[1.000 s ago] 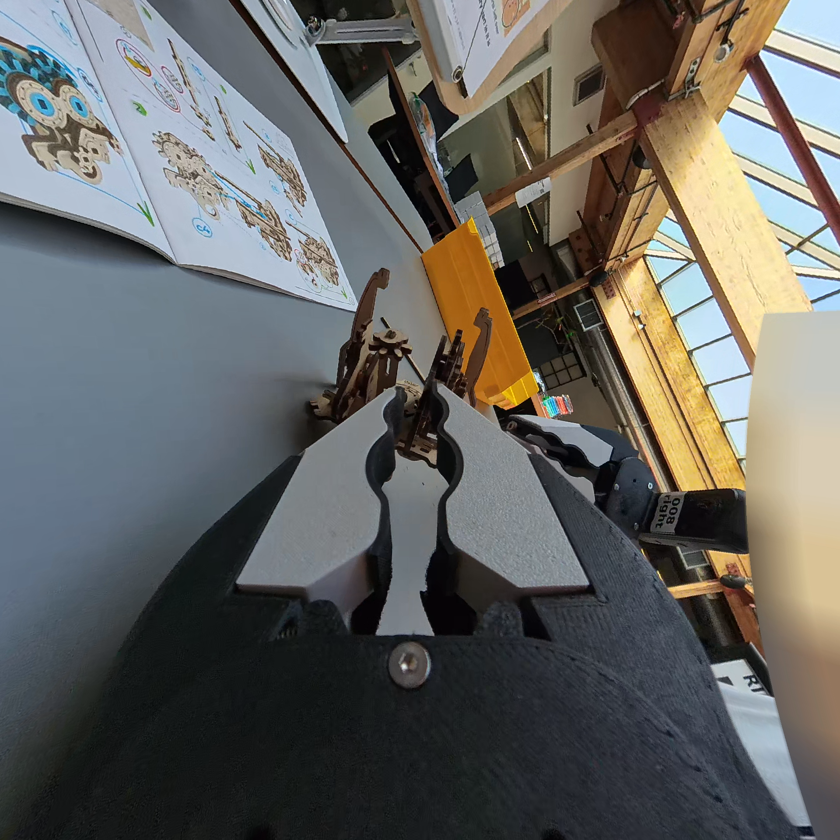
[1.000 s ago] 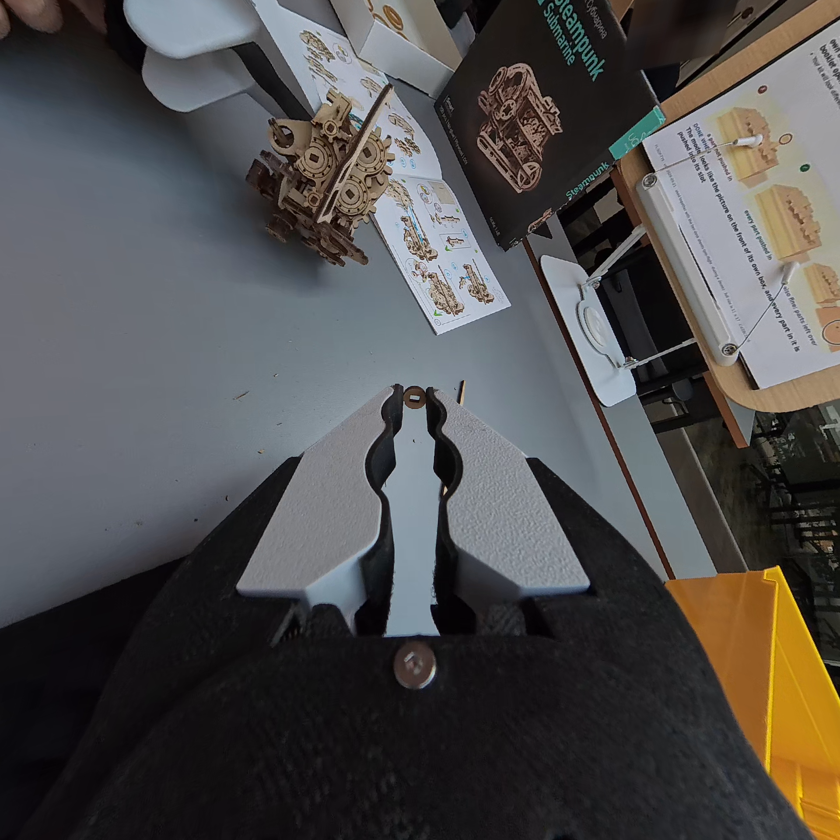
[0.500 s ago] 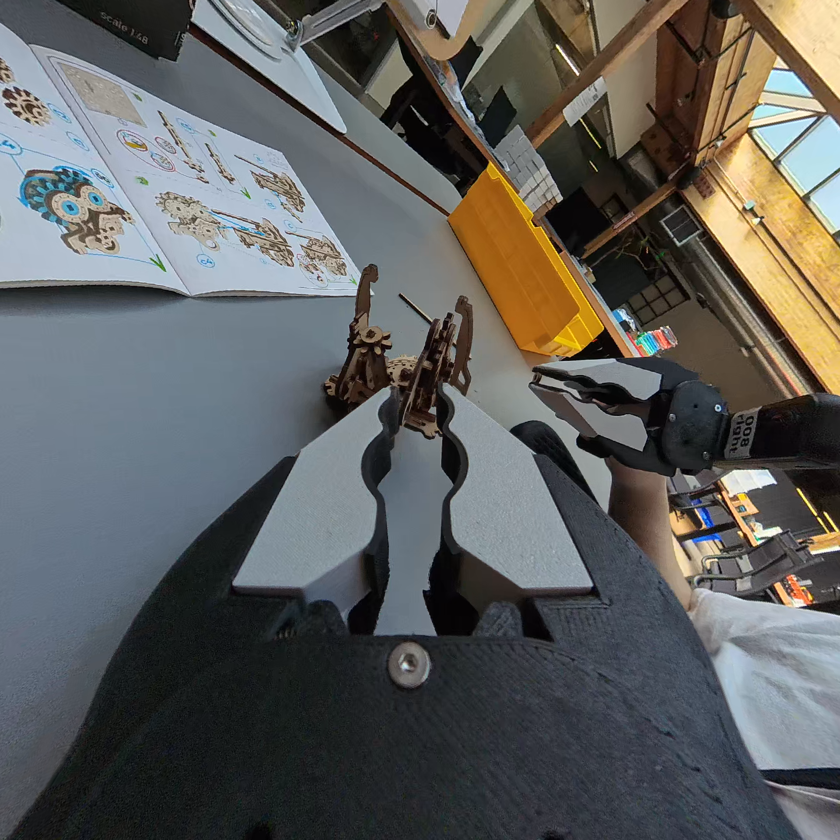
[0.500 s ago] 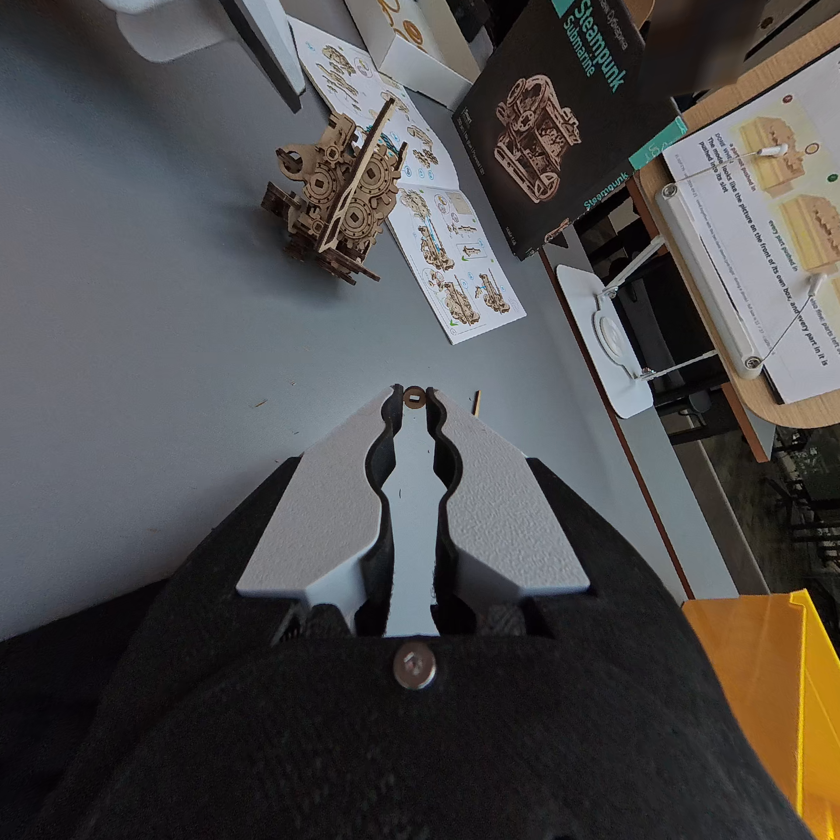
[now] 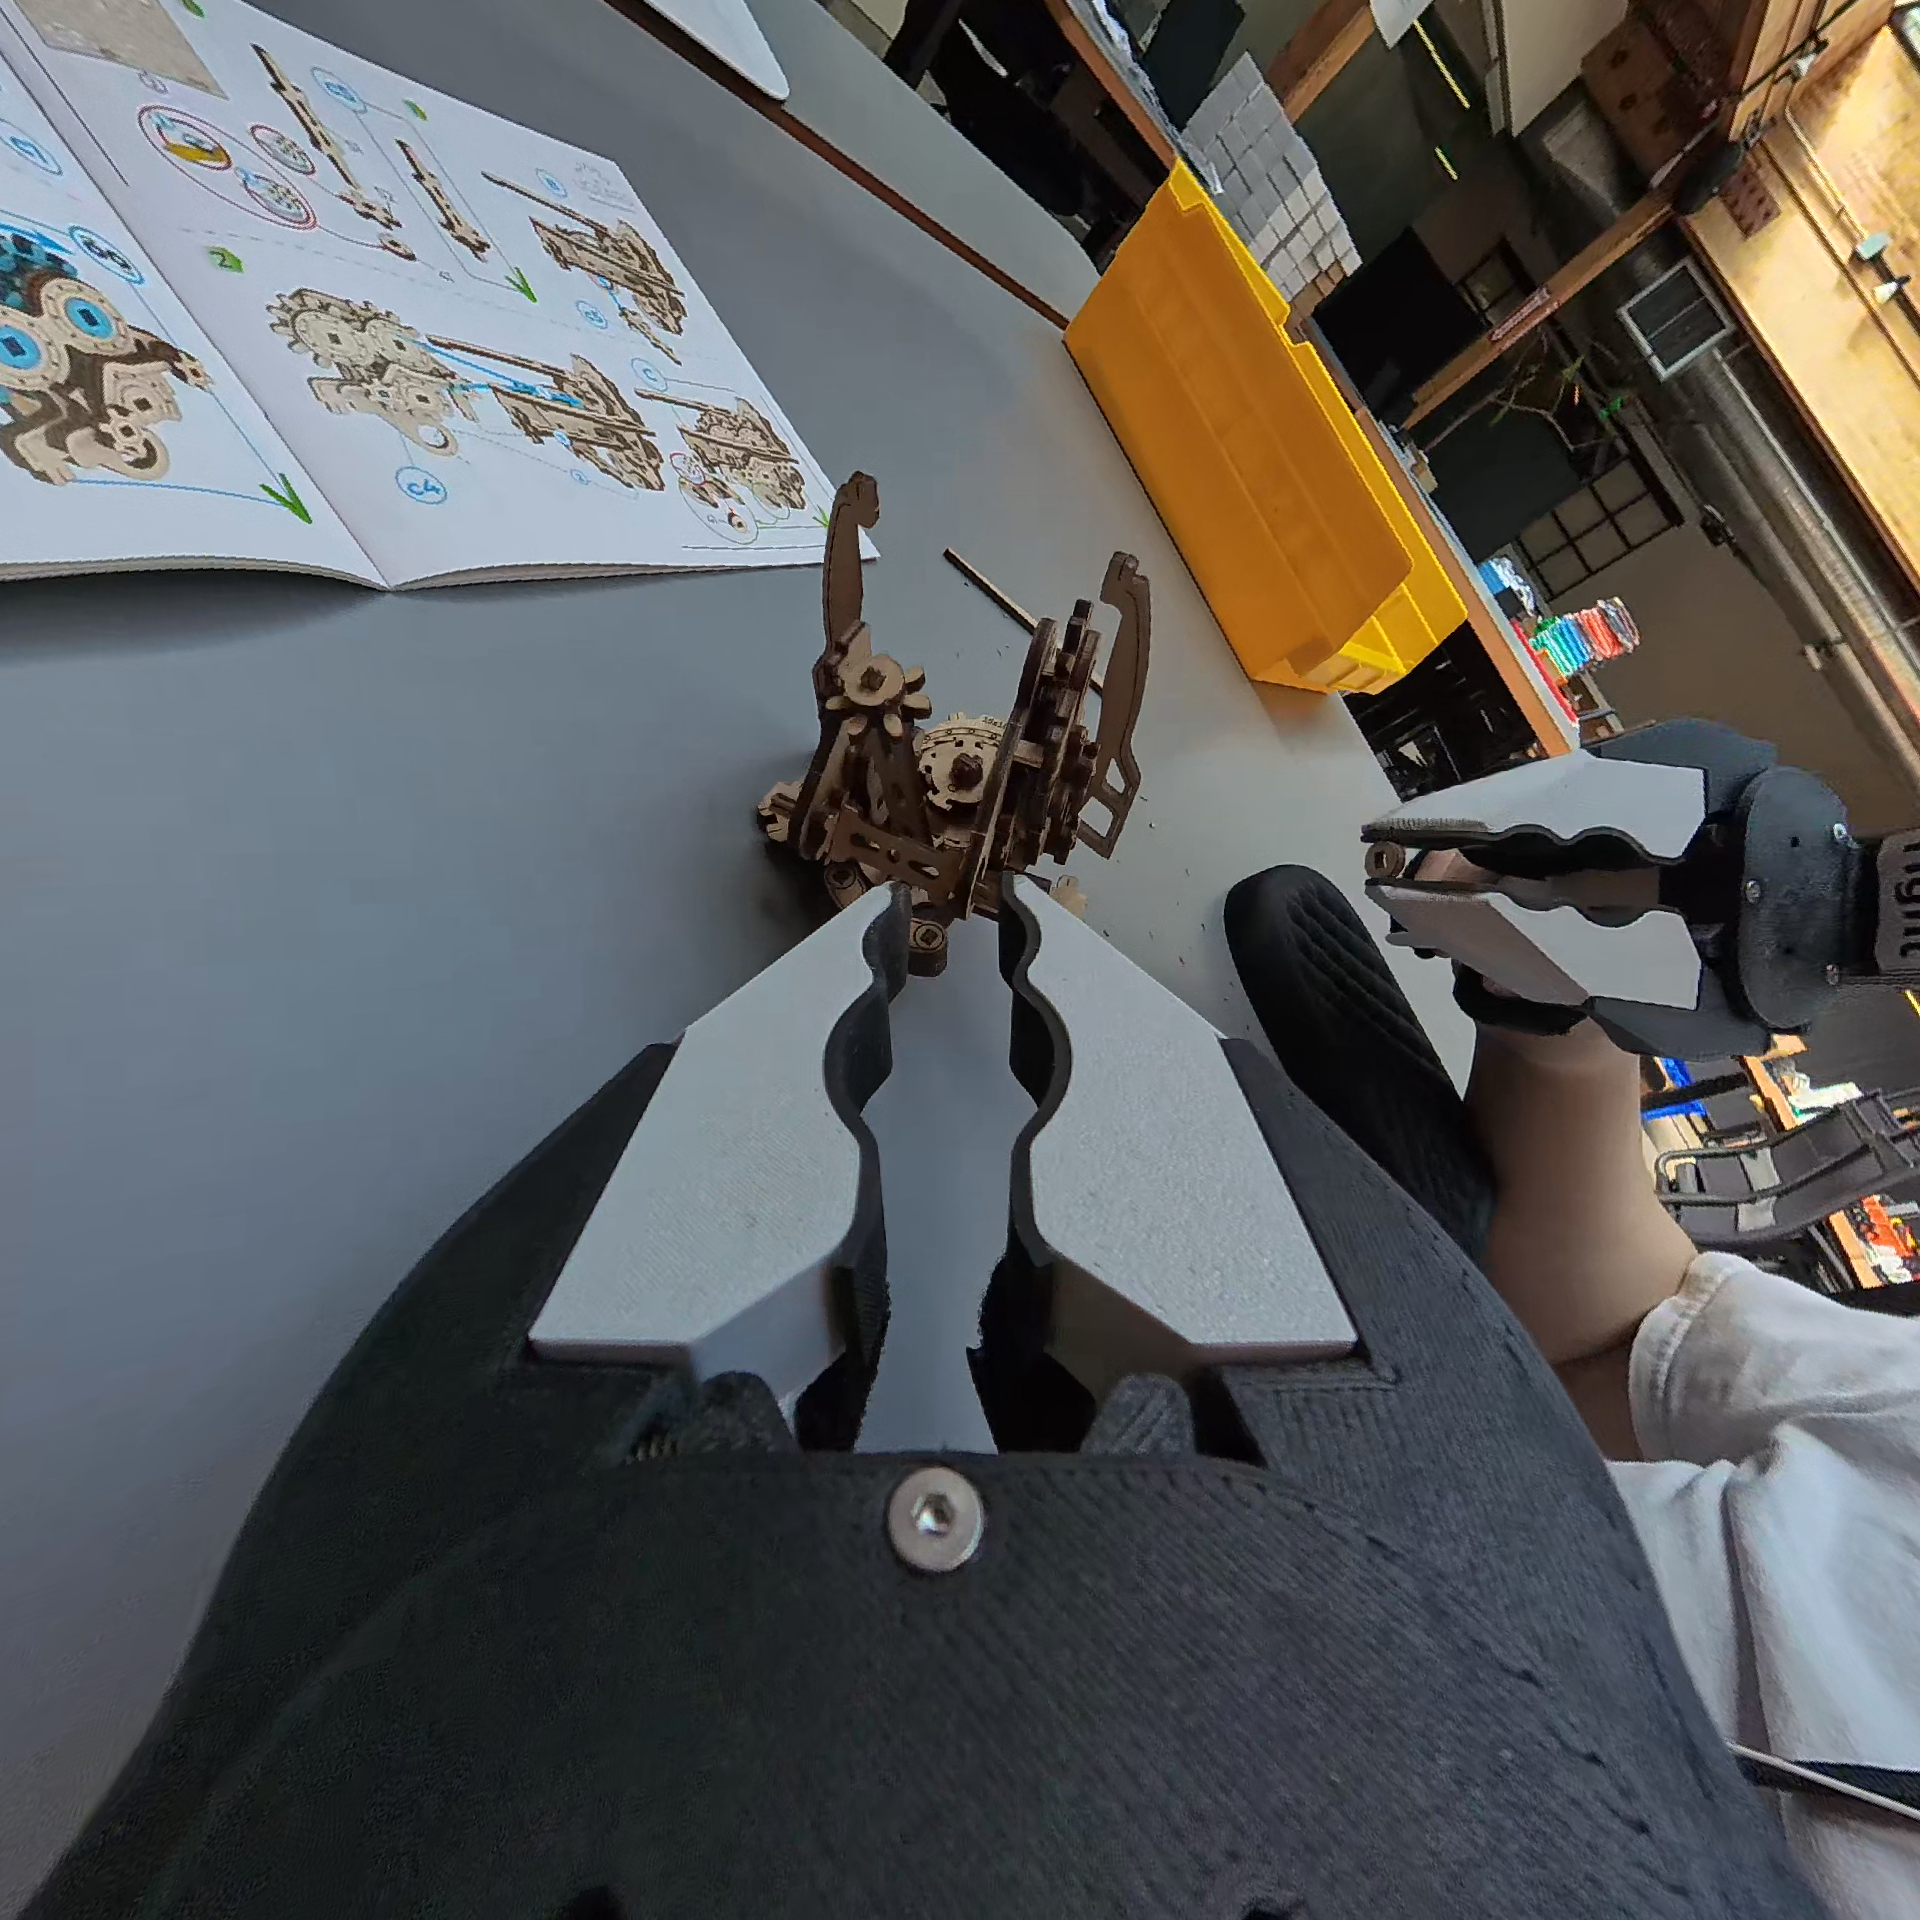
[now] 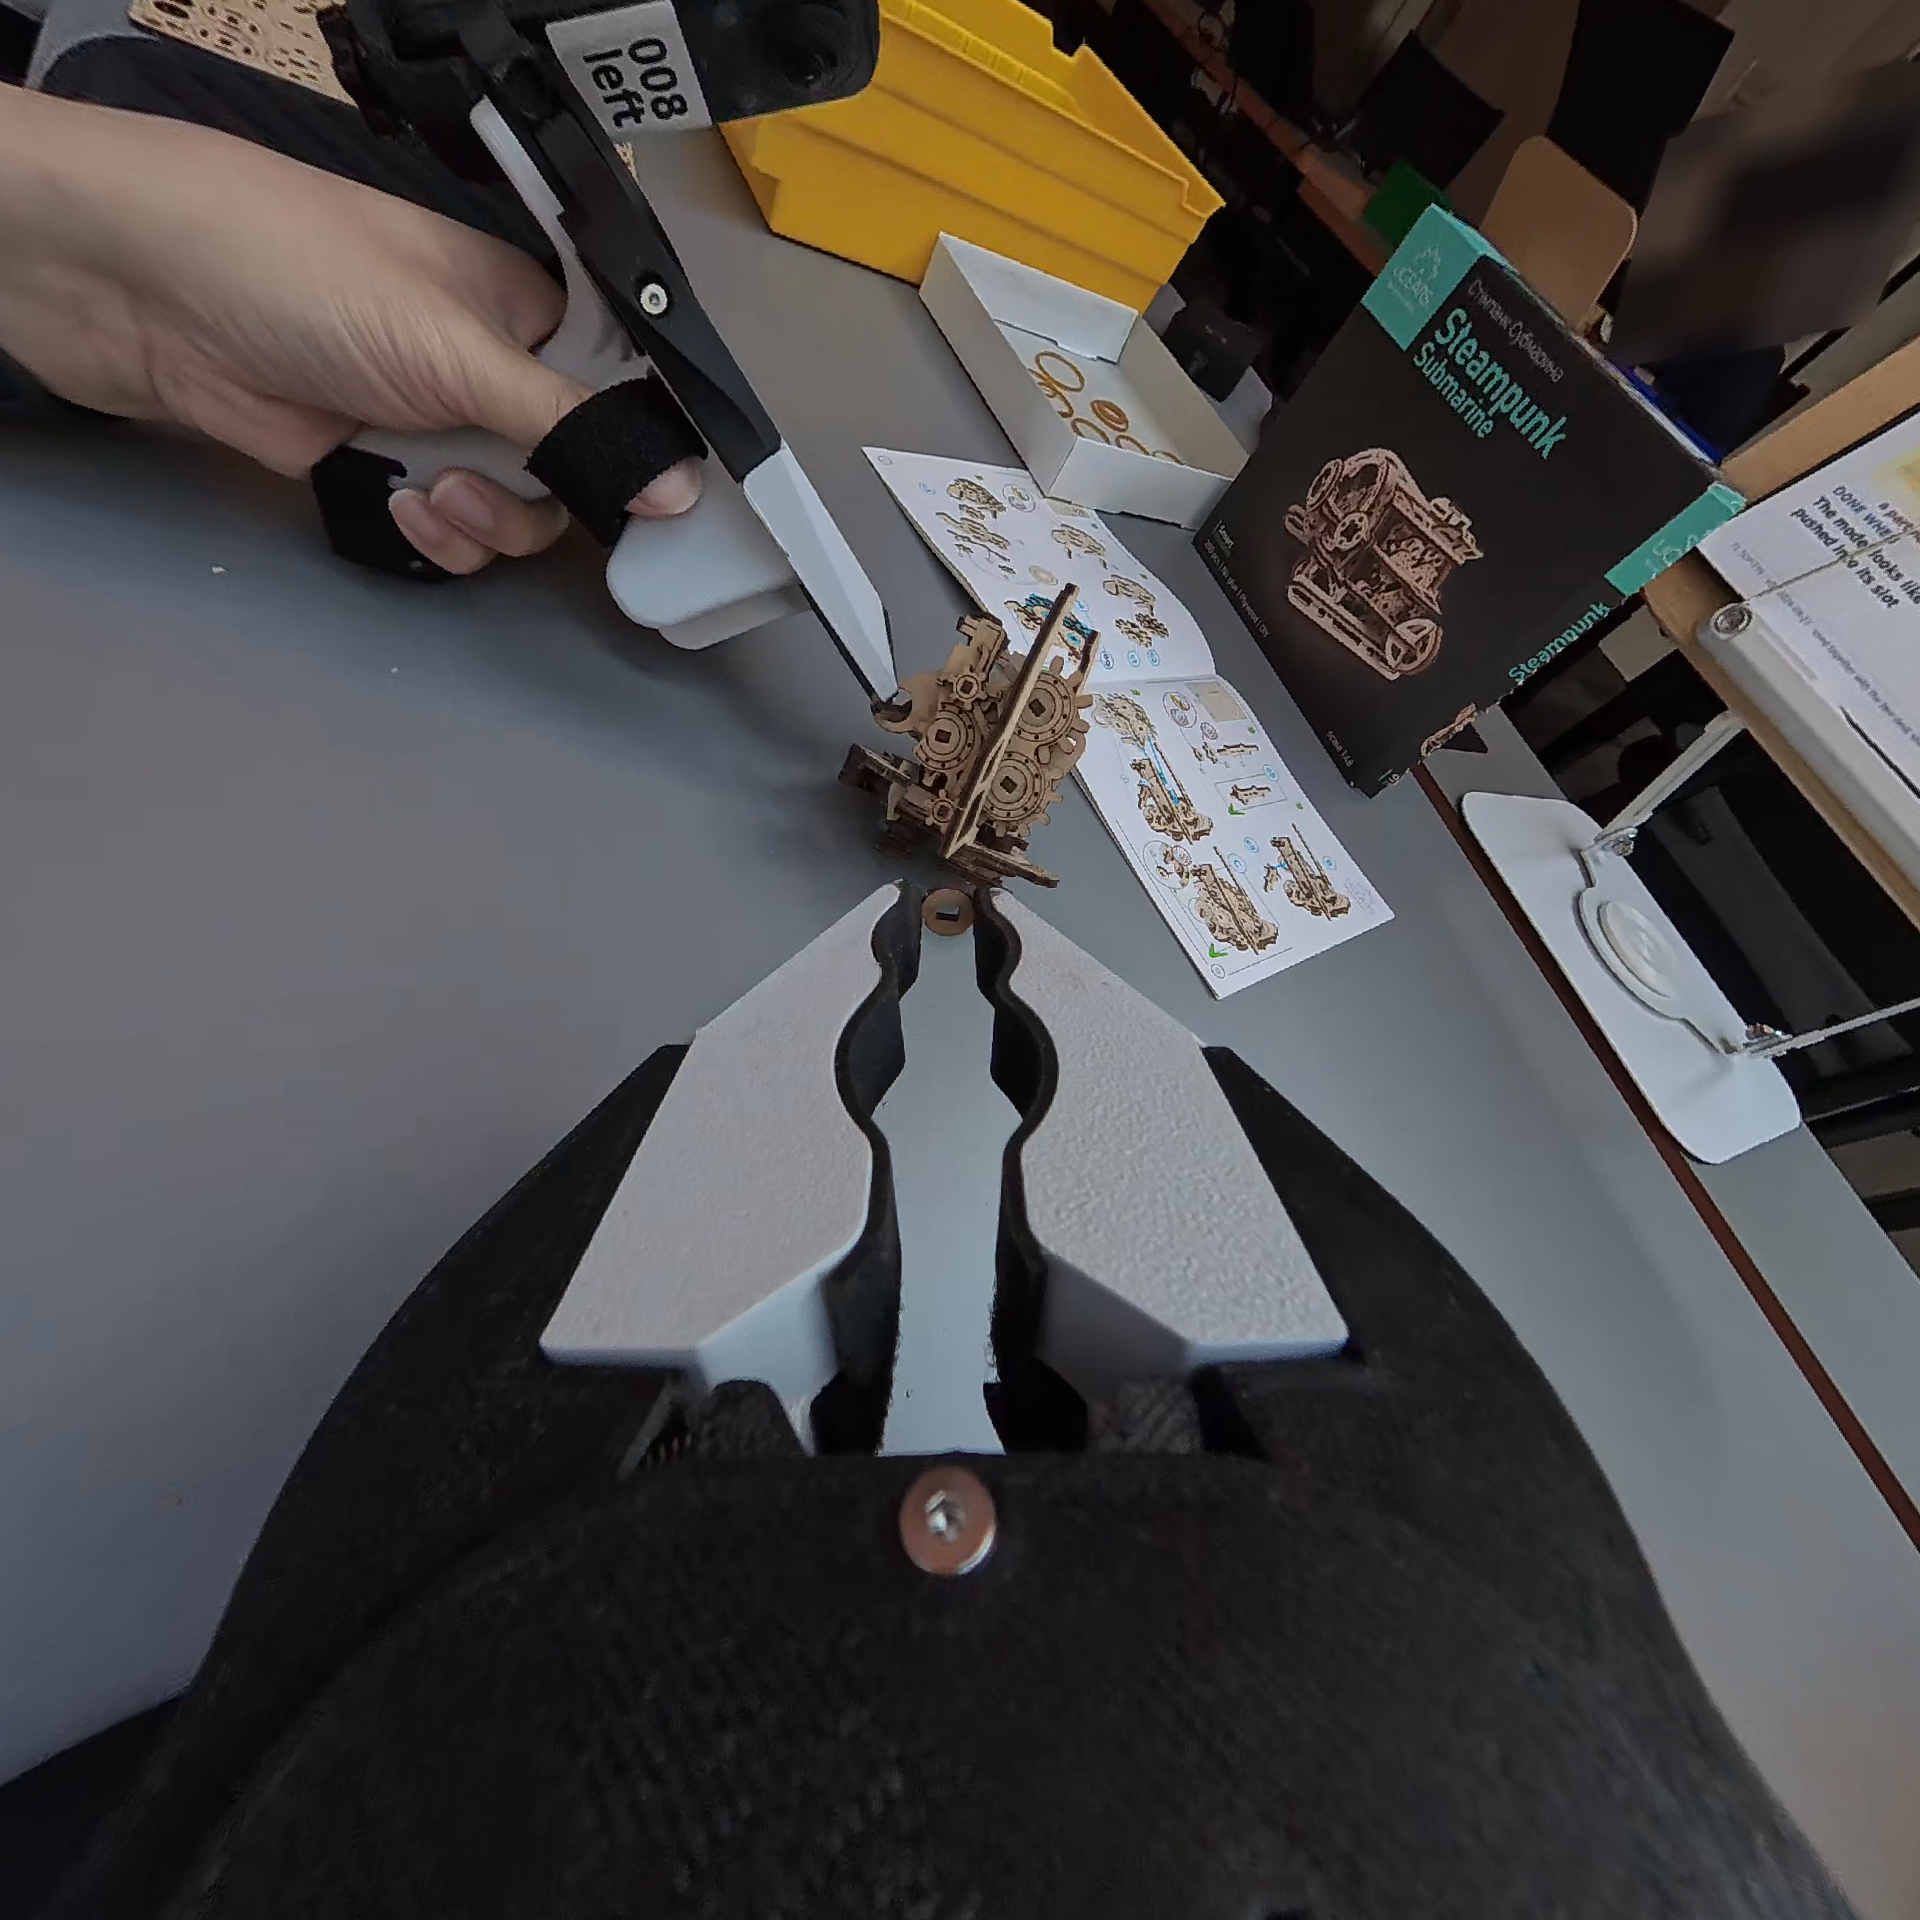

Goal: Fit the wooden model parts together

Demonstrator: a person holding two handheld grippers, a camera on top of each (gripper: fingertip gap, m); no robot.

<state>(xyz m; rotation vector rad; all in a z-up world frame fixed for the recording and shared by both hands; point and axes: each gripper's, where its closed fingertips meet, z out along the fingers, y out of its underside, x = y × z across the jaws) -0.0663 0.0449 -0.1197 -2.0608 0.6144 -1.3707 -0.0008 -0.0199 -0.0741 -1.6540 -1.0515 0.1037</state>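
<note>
The model (image 5: 966,769), a half-built cluster of thin laser-cut gears and plates, stands on the grey bench (image 5: 416,883) just in front of the booklet (image 5: 343,312). The left tool (image 5: 948,914) sits low at its near base. Its jaws stand a little apart around a small dark peg end there, and whether they actually bite it I cannot tell. From the right wrist view one left fingertip (image 6: 878,665) touches the model's upper left edge.

The right tool (image 6: 948,912) pinches a small round washer (image 6: 948,914) with a square hole, held edge-on at the very tips, just short of the model's near side.

The washer looks feather-light, stiff and easy to flick out of a tip grip, so it likely needs a steady squeeze on its rim, leaving the hole clear for a shaft. The model is probably light and brittle; its two upright hooked arms and gear teeth would snap under side load. The base frame looks like the sounder place to brace it.

The hand (image 6: 312,343) on the left tool angles it steeply down and forward. The right tool comes in nearly level, pointing at the model.
</note>
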